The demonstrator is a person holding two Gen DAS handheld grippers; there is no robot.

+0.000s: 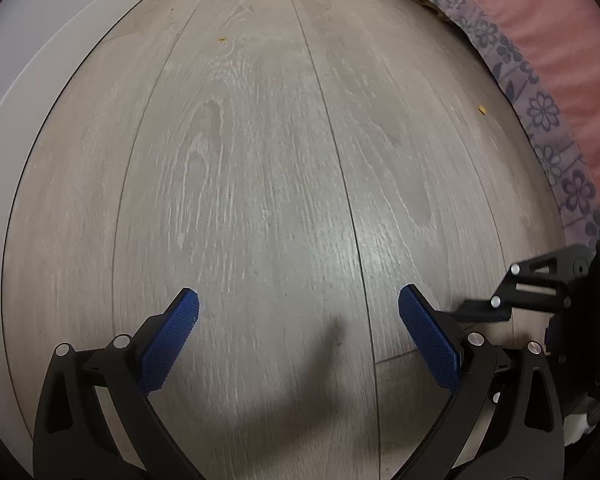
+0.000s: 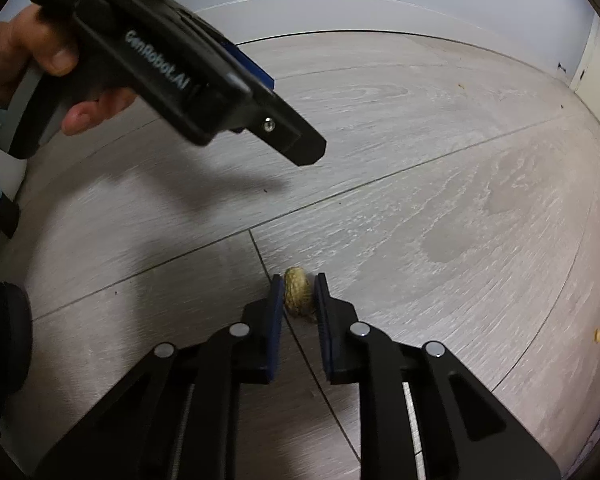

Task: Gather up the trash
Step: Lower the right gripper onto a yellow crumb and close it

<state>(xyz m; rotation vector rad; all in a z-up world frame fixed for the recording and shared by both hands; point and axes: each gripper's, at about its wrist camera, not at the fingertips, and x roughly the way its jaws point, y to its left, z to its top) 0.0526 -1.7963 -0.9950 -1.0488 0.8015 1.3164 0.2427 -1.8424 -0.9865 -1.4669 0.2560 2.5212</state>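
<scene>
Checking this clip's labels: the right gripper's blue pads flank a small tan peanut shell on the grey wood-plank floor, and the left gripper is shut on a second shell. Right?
Not quite. The left gripper is open with nothing between its blue pads, as the left wrist view shows. The rest holds: the right gripper flanks the small tan peanut shell on the grey wood-plank floor.

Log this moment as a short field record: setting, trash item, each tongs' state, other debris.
setting: pale wood-plank floor, white baseboard, floral bed skirt at one side
trash item: peanut shell lying on the floor beside a plank seam
right tongs: pads closed against both sides of the peanut shell
left tongs: open, nothing between the pads, over bare floor
hand: grips the left tongs' handle, seen from the right wrist view
other debris: small yellow crumb near the bed skirt; another at the floor's right edge
</scene>
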